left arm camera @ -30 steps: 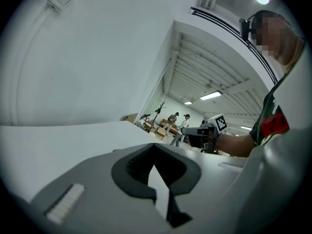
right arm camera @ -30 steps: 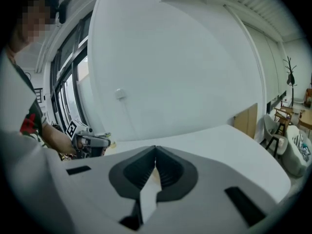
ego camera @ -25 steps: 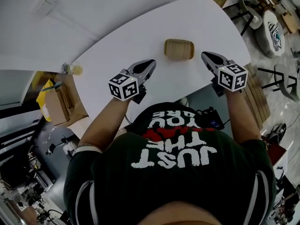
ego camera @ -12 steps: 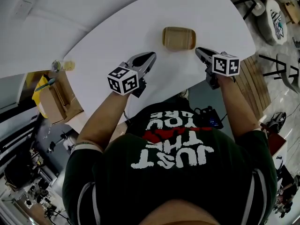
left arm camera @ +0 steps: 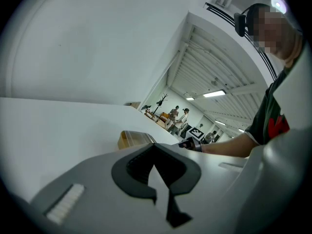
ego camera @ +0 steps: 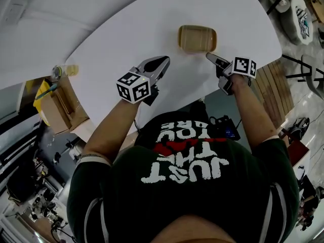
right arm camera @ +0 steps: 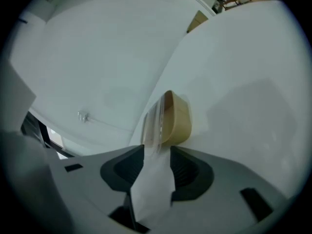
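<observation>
**Right gripper at the tan box, jaws spread**

A tan box [ego camera: 197,38] with a clear lid sits on the white desk [ego camera: 126,29]. The right gripper [ego camera: 209,56] points at its near edge, just short of it, with the jaws spread and nothing between them. The left gripper [ego camera: 163,61] hangs over bare desk well to the box's left, its jaws pressed together.
</observation>
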`<state>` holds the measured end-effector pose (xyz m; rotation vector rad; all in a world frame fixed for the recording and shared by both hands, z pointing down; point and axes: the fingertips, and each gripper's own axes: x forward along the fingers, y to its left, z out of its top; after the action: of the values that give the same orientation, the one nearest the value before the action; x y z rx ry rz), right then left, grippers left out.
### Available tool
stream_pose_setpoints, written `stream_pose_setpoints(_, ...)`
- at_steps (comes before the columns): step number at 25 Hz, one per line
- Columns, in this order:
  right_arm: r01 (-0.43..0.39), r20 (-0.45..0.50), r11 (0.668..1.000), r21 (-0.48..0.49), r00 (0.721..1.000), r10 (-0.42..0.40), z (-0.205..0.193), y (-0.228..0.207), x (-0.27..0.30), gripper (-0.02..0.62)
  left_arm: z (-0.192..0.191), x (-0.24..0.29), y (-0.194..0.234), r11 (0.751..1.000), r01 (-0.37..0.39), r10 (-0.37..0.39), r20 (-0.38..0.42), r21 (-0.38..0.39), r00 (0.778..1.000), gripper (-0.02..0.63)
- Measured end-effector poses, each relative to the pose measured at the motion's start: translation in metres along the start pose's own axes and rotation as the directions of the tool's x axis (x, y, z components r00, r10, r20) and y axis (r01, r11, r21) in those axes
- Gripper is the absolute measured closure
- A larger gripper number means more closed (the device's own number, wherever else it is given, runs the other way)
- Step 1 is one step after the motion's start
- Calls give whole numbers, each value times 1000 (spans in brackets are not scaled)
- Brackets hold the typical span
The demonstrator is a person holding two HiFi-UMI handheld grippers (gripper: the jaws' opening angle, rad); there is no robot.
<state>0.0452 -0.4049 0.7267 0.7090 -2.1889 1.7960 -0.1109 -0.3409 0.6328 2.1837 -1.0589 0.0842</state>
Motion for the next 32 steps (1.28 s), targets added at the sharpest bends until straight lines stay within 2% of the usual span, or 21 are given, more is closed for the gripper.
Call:
stream_pose_setpoints(5,-86,29,987,139,996,82,-2,-3,13,457,-4,-2,9,1000,-3,3,-8,-11,1000,604)
stream_pose_setpoints(10,-125,56,969,212,992,116,-1,-6,14,461,-8,-1,12,1000,-5,4,-14,-19,1000,604)
stream_pose_setpoints(14,-156,59,959,237,988,146,-2,-5,14,551,-10,-1,16,1000,-10,9,-18,-25,1000,604)
stream_pose_setpoints(18,-242,72,931,273,970,231,-4,3,15,560,-11,-1,17,999,-13,13,-17,-37,1000,604)
stream_pose_setpoints(26,-336,88,916,219,942,324,4,25,5,563,-6,-2,18,999,-9,9,-3,-39,1000,604)
stream_pose_setpoints(32,-328,144,942,63,937,317,44,53,-37,563,23,1,8,1000,-13,13,43,-10,999,604)
